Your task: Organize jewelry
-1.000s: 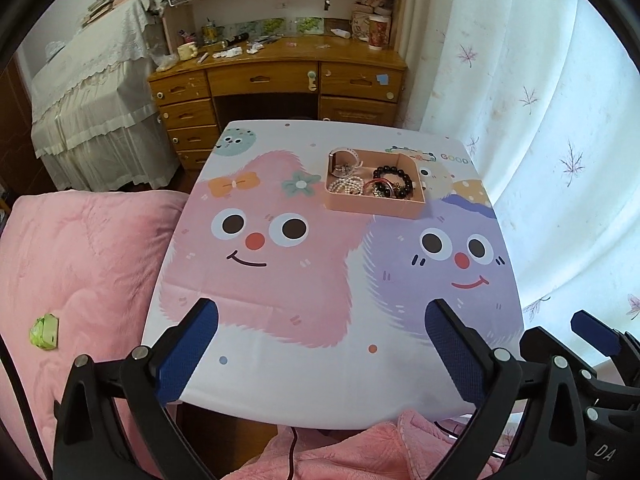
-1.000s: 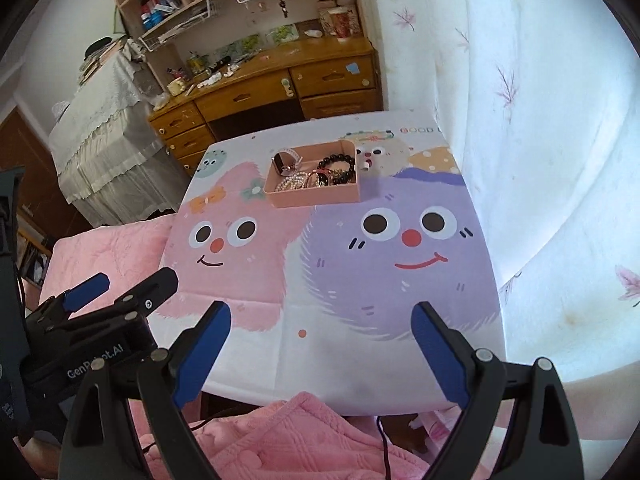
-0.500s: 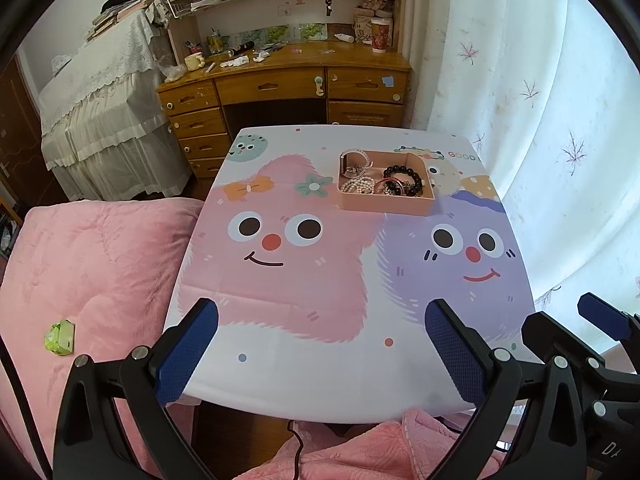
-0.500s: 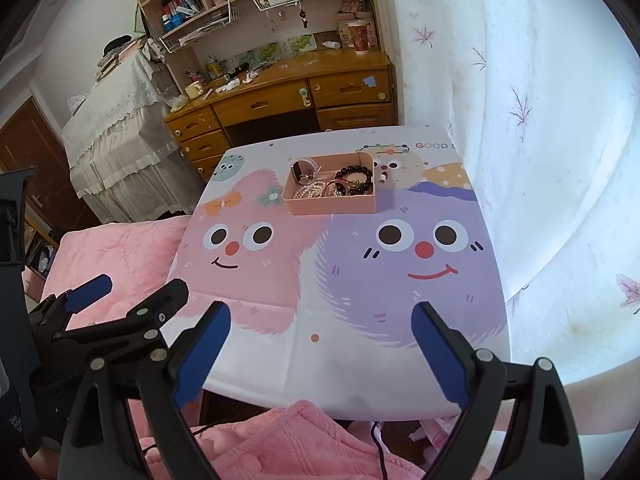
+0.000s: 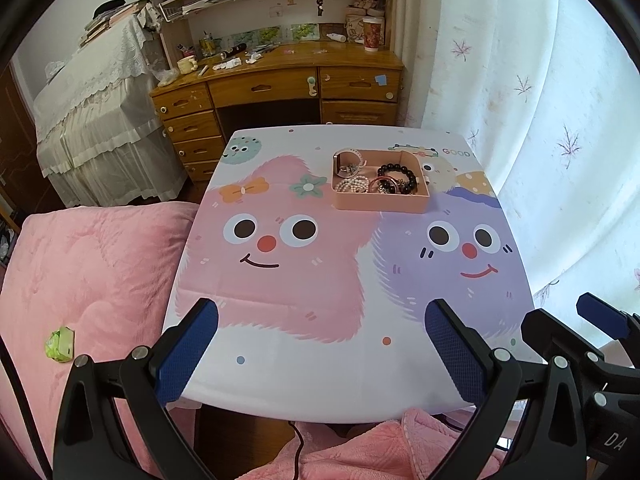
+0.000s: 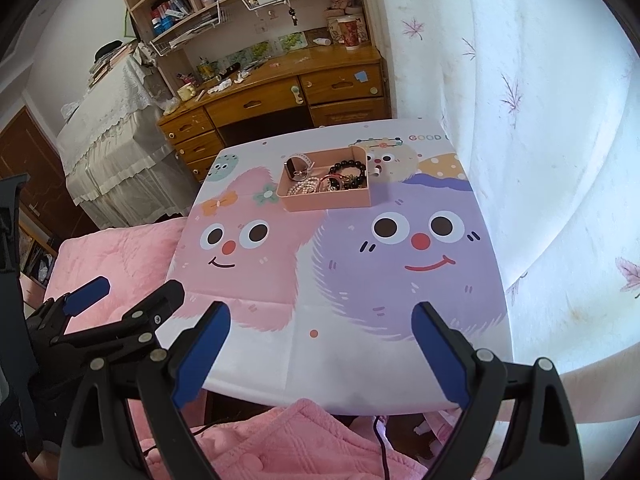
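In the left wrist view the left gripper [image 5: 320, 344] fills the bottom of the frame, its two blue-padded fingers [image 5: 186, 354] spread wide apart with nothing between them, hanging over the near edge of the table [image 5: 328, 384]. The black frame slopes up from the lower corners so the fingers point toward the upper middle of the picture. At far left lies a pink quilt [image 5: 92, 280] with a small green wrapper [image 5: 61, 344] on it. The table's cartoon cloth shows a pink face left of centre and a purple face to its right. Above centre, slightly right, sits the pink tray [image 5: 380, 203], a shallow rectangle whose long axis runs left to right across the frame, tilted a little clockwise. Inside it, from left to right: a watch [image 5: 349, 160] with a pale strap in the upper left corner, a pearl bracelet [image 5: 352, 185] below it, then a black bead bracelet [image 5: 398, 172] lying flat on the right side. At the lower right edge the right gripper [image 5: 592, 328] pokes in.

In the right wrist view the left gripper [image 6: 124, 300] appears at the lower left, over the quilt [image 6: 120, 256]. The right gripper [image 6: 322, 348] spans the bottom, blue fingers [image 6: 202, 354] held wide with empty space between, aimed at the upper middle of the frame. The tray [image 6: 328, 200] lies above centre, long side across the picture, with the watch [image 6: 298, 166] at its left end, pearls [image 6: 300, 188] beneath and the black beads [image 6: 348, 170] to the right. A wooden desk [image 6: 280, 96] stands beyond the table [image 6: 340, 380], and a white curtain [image 6: 540, 120] fills the right side
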The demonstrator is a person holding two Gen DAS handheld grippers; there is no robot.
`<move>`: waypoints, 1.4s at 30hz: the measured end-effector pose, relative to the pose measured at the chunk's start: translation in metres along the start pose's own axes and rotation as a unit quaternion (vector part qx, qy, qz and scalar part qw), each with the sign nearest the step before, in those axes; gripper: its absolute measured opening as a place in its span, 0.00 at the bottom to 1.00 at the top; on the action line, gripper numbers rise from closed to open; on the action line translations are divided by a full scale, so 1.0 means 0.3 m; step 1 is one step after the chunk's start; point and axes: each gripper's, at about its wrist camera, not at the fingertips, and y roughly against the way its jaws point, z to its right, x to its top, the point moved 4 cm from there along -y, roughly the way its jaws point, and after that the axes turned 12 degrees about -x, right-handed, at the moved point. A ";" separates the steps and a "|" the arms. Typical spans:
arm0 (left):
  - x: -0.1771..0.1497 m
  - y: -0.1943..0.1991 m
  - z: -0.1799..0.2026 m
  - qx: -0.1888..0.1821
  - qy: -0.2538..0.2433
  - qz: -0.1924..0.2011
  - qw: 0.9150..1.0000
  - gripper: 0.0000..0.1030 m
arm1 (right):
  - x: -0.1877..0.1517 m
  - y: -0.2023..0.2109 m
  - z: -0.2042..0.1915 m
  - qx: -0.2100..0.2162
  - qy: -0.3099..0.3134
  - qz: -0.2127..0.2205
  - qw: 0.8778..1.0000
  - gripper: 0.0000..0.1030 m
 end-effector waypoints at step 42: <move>0.026 -0.004 -0.003 0.005 -0.008 0.004 1.000 0.99 | 0.003 -0.015 0.013 -0.003 -0.005 -0.003 1.000 0.90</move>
